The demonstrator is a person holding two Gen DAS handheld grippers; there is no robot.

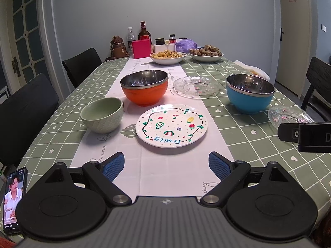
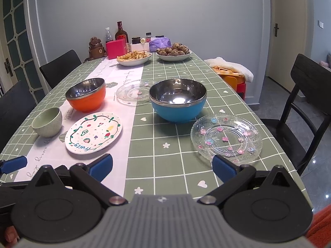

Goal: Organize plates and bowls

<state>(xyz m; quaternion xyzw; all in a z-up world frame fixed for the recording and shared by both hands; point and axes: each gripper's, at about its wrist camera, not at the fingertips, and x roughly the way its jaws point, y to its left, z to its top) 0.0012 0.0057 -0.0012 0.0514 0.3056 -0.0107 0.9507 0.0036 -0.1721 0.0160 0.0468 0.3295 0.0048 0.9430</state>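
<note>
A white fruit-patterned plate lies on the white runner ahead of my open, empty left gripper. A green ceramic bowl sits to its left. An orange steel-lined bowl stands behind it. A blue steel-lined bowl stands further right. One clear glass plate lies between the two steel bowls. Another glass plate lies just ahead of my open, empty right gripper.
Two dishes of food, bottles, a pink box and a tissue pack stand at the table's far end. A phone lies at the near left edge. Black chairs flank the table.
</note>
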